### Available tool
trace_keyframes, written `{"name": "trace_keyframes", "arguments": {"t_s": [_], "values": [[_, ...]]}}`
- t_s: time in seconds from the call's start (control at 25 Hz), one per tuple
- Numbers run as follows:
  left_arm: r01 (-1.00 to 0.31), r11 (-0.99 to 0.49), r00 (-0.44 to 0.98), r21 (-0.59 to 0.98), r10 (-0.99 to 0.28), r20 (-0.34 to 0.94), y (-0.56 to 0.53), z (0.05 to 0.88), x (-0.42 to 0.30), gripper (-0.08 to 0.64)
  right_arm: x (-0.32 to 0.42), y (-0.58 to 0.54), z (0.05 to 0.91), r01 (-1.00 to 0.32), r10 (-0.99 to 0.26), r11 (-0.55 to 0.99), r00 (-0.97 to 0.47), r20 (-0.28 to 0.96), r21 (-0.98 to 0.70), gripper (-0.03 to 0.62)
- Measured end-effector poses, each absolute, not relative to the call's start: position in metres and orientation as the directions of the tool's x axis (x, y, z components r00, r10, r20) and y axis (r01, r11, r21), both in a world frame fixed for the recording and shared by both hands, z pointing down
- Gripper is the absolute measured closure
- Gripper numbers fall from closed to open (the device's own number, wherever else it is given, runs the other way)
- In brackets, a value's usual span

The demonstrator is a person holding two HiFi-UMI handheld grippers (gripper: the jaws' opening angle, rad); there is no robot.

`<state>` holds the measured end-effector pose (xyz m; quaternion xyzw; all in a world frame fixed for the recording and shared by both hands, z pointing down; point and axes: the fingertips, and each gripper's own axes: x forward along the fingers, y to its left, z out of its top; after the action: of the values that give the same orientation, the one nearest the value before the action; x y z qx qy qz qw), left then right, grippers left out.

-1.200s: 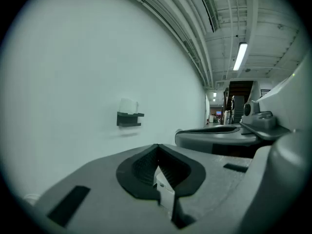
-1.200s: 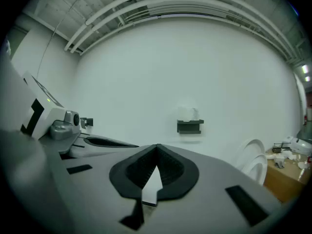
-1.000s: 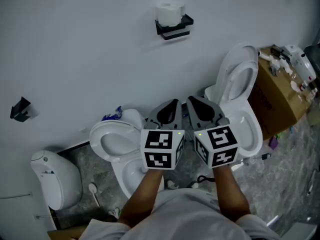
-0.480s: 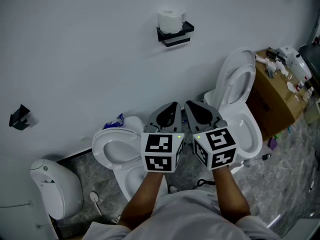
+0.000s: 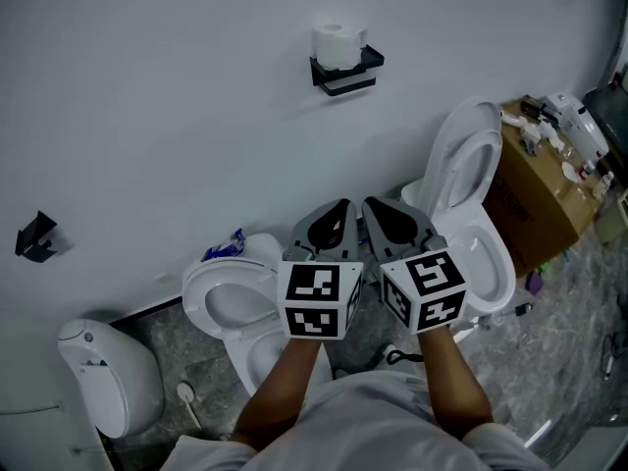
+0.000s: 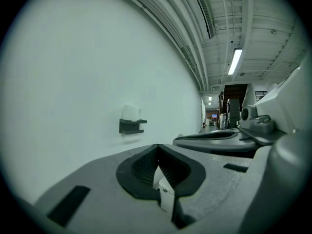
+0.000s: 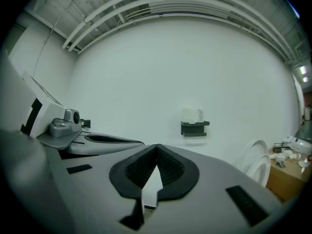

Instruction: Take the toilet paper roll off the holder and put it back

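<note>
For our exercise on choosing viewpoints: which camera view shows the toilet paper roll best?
The head view: the toilet paper roll stands sharp and upright on its black holder. The right gripper view shows the roll small and pale; the left gripper view shows the roll smaller, seen obliquely.

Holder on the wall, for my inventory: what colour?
The holder is black; head view shows it best.

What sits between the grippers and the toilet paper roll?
Only bare white wall lies between the left gripper, the right gripper and the roll; head view.
</note>
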<state>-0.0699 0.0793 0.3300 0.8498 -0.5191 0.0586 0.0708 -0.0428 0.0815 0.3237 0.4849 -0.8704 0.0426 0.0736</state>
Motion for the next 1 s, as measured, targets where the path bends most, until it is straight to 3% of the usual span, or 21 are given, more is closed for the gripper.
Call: {"name": "trace_keyframes", "arguments": {"t_s": [1.0], "values": [[-0.940,-0.339,0.339,0.035,-0.919,0.200,-0.054,0.335,-0.016,0.555,0.012,-0.053,0.328,-0.777,-0.764,0.629,-0.626,0.156,-0.038,0.591]]}}
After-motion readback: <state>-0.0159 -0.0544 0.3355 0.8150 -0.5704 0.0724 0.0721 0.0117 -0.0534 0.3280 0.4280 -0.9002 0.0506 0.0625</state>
